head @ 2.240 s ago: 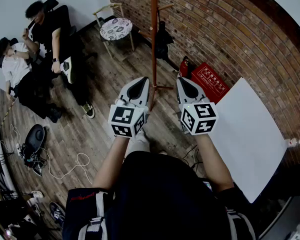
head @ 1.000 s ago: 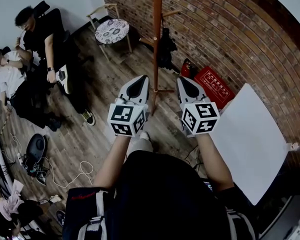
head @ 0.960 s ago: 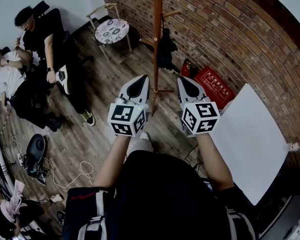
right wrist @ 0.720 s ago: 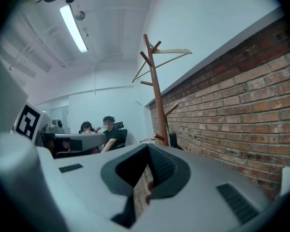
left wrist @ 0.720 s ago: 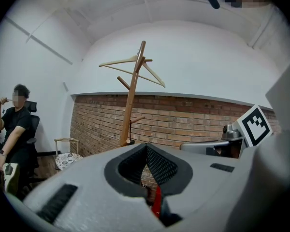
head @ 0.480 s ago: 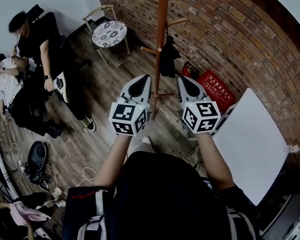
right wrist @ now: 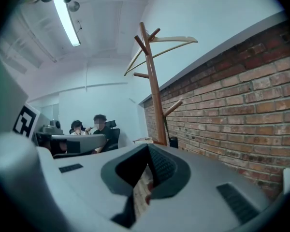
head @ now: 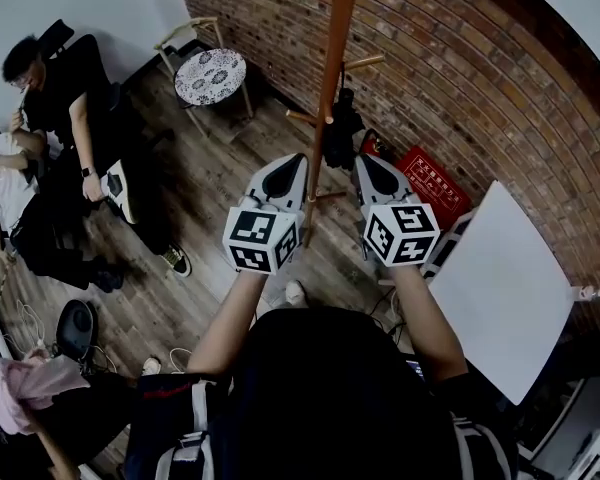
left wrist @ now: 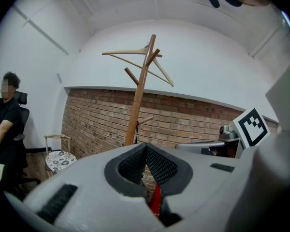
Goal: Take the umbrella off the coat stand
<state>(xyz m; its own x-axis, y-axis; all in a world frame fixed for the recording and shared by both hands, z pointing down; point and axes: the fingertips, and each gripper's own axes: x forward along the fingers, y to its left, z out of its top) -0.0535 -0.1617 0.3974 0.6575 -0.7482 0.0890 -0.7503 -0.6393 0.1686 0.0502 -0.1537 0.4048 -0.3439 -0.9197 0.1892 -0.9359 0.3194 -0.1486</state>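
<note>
At the far left of the head view, a person in black [head: 60,83] sits on an office chair above the wooden floor [head: 195,193], and a little to the right a small chair with a round patterned cushion [head: 210,75] stands near the brick wall [head: 450,78]. Next comes the left gripper [head: 299,158], held out in front of the wearer. Its own view shows its ribbed pads pressed together at the tips with nothing between them. Just beyond it and slightly to its right rises the wooden coat stand [head: 330,83], its pole showing between the two grippers. In the left gripper view, a wooden hanger [left wrist: 135,57] perches on the stand's top. The umbrella [head: 342,136], black and folded, hangs from a lower peg on the wall side of the pole, ahead of both grippers and apart from them. The right gripper [head: 361,159] is level with the left one, well apart from it. Its jaws are likewise closed on nothing. Farther right, a red crate [head: 428,181] lies at the foot of the wall, and a white tabletop [head: 505,288] fills the right edge.
</note>
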